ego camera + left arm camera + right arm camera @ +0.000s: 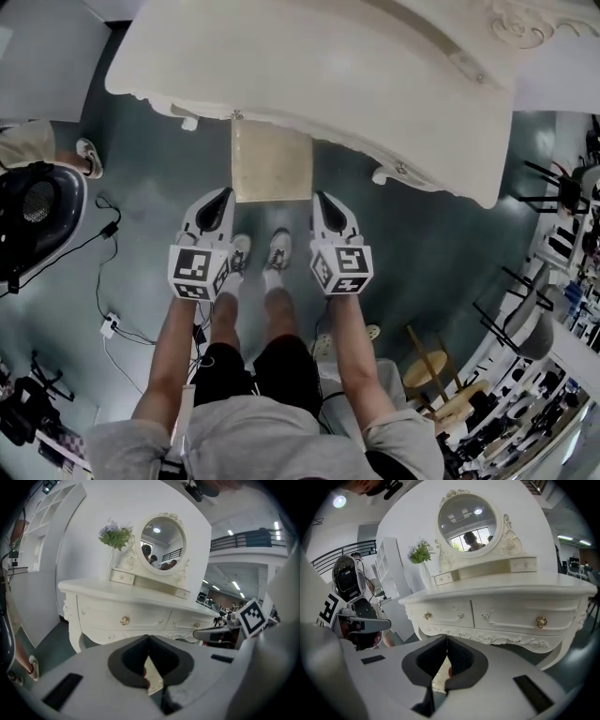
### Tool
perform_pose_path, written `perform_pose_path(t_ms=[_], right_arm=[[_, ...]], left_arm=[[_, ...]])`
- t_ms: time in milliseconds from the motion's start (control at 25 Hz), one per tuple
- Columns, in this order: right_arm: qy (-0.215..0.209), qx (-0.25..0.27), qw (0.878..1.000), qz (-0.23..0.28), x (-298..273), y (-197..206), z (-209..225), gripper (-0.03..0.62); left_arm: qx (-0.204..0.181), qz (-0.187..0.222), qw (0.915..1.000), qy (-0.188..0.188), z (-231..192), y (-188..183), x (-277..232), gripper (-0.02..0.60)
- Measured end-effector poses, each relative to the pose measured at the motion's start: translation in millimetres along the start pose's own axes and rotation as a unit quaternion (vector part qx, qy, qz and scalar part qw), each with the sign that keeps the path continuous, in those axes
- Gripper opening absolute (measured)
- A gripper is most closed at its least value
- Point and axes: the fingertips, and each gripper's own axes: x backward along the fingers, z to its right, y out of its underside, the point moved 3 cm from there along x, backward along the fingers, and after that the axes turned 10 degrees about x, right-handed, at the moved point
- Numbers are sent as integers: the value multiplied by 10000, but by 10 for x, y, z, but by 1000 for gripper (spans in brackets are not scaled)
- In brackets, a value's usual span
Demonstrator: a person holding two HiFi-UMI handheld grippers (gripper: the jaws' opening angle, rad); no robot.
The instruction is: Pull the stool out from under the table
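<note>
1 stool (271, 161) sits partly under 1 table (375, 75), near 2 closed hand-held grippers (225, 193) (320, 196)

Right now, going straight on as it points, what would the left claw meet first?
Probably the cream dressing table's drawer front; the pale square cushioned stool seems below that line, depth unclear.

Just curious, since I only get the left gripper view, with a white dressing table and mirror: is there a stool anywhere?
Observer: Yes; the head view shows a cream stool sticking partly out from under the table.
Operator: Where are the grippers?
Observer: The left gripper sits by the stool's near left corner, the right gripper by its near right corner.
Operator: Is the right one open?
Observer: No; the right gripper view shows its fingers shut, nothing between them.
</note>
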Motion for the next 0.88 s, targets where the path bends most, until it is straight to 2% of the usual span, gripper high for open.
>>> perform_pose_path(t_ms=[520, 880], right_arm=[[-191, 177, 9988, -417, -806, 915, 356, 14], [-211, 154, 9981, -553, -1014, 1397, 498, 14]], left_arm=[[194, -98, 9988, -428, -476, 850, -689, 3], [175, -295, 9986, -402, -574, 1352, -964, 3]])
